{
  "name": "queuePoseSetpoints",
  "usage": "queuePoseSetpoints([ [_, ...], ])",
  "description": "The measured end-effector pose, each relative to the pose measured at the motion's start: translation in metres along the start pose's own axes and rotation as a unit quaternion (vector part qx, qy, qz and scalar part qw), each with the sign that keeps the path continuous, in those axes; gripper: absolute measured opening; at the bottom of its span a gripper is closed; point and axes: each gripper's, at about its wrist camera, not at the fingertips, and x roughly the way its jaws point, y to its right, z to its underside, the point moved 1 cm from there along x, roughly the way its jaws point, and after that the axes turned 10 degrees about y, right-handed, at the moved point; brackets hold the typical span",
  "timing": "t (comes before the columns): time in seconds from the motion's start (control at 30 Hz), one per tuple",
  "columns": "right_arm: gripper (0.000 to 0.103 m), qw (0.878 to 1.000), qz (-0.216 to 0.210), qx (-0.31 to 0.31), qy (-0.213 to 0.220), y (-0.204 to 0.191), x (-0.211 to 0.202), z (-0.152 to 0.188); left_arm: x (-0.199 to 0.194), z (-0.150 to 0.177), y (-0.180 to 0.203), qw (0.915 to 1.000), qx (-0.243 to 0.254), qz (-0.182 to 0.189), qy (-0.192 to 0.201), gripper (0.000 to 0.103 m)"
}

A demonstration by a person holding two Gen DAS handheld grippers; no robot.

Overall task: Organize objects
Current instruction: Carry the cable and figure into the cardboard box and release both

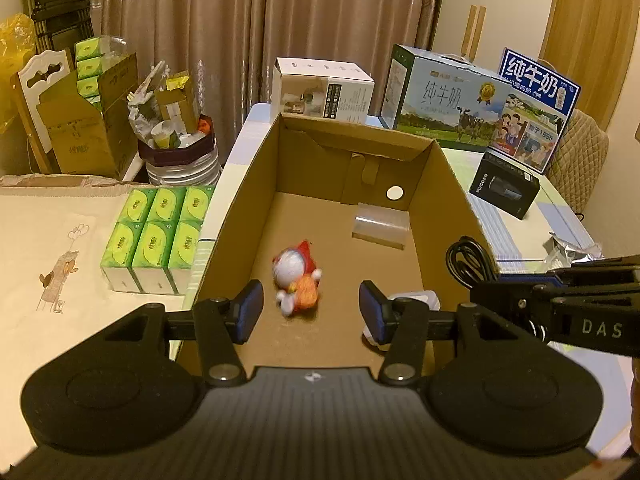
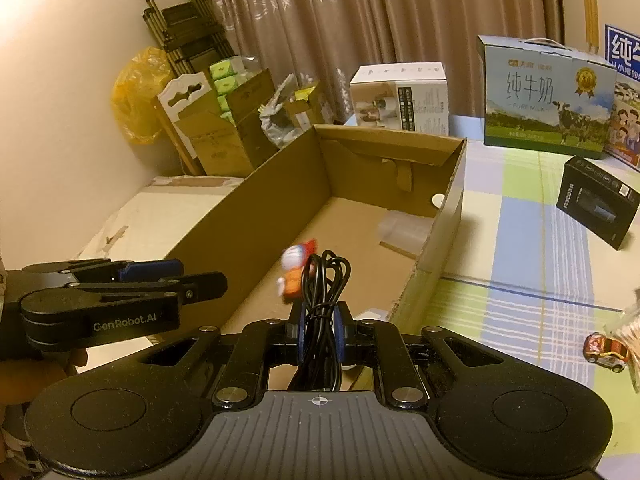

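Observation:
An open cardboard box stands on the table. A small red and white toy figure is blurred inside it, just beyond my left gripper, which is open and empty above the box's near end. A clear plastic piece lies at the box's far right. My right gripper is shut on a coiled black cable at the box's near right wall. A white object lies in the near right corner.
A black box, two milk cartons and a white carton stand on the checked tablecloth. Green tissue packs lie left. A toy car and a foil bag lie right.

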Motion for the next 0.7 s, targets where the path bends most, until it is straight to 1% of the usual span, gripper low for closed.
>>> queuePoseSetpoints([
  [0.17,0.011,1.0,-0.012,0.01,0.004,-0.001,0.0,-0.002,-0.003,0.001,-0.001,1.0,-0.002,-0.003,0.0,0.048],
  [0.23,0.011,0.999,-0.026,0.02,0.009,0.001,0.001,-0.003,-0.005,0.002,-0.003,1.0,-0.004,-0.003,0.0,0.048],
  [0.3,0.014,0.999,-0.026,0.033,0.017,0.003,-0.001,-0.005,-0.006,0.003,-0.004,1.0,-0.005,-0.004,0.001,0.048],
  [0.33,0.025,0.999,-0.022,0.038,0.023,0.005,-0.002,-0.007,-0.006,0.003,-0.004,1.0,-0.006,-0.005,0.002,0.049],
  [0.37,0.04,0.998,-0.019,0.043,0.029,0.006,-0.003,-0.008,-0.006,0.003,-0.004,1.0,-0.007,-0.006,0.002,0.049],
  [0.43,0.05,0.998,-0.02,0.048,0.036,0.009,-0.007,-0.01,-0.008,0.004,-0.006,0.9999,-0.011,-0.007,0.004,0.049],
  [0.7,0.051,0.997,-0.005,0.061,0.038,0.018,-0.022,-0.008,-0.016,0.005,-0.011,0.9996,-0.021,-0.013,0.011,0.051],
])
